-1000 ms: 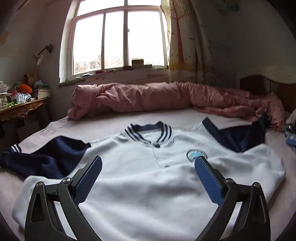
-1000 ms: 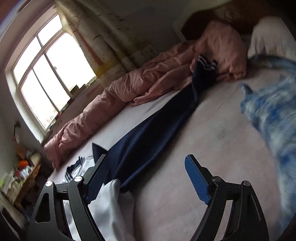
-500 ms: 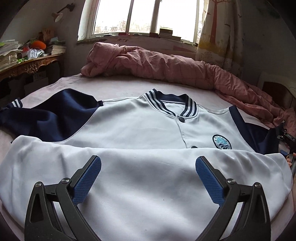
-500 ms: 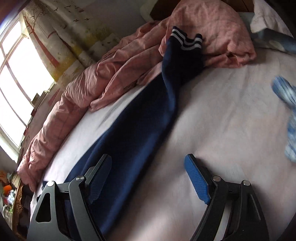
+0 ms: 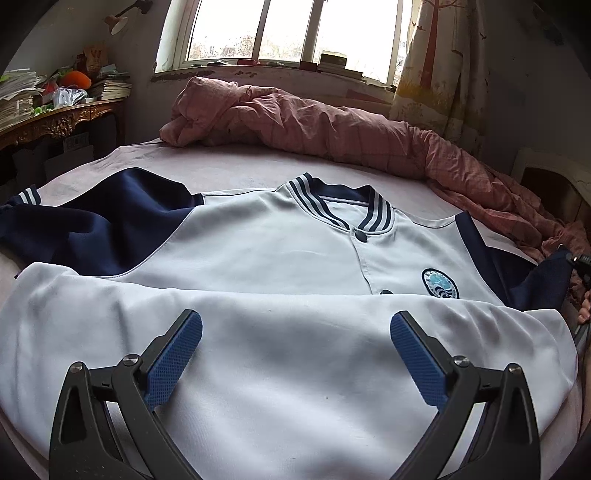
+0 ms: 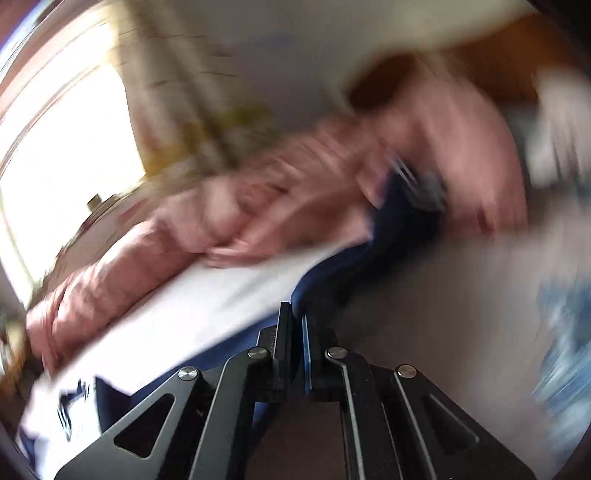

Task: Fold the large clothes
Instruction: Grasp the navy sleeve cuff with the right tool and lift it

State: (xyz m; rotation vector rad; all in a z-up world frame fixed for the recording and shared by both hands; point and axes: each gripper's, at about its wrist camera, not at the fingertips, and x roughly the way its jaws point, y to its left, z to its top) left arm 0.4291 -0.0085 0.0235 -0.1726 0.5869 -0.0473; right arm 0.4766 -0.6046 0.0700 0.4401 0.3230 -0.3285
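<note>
Two grippers work on one jacket, a white varsity-style top with navy sleeves that lies face up across the bed, its striped collar towards the rumpled pink quilt under the window.

A second ago the right gripper hovered with its blue pads spread wide over the bare sheet beside the navy right sleeve. Now its jaws stand pressed together, and a fold of navy cloth appears to be pinched between them, though the right wrist view is badly smeared by motion, so the exact spot on the sleeve cannot be made out. The sleeve runs from the jaws up towards the quilt, its striped cuff resting against the pink folds. In the left wrist view that same gripper shows only as a dark tip at the right edge, beside the sleeve.

The left gripper has dropped lower and closer to the white hem than a second ago, and has not shifted since half a second back. Its jaws are as wide apart as before, holding nothing, poised above the folded-up lower edge of the jacket. The left sleeve lies spread to the side, unchanged. A cluttered side table stands by the wall.
</note>
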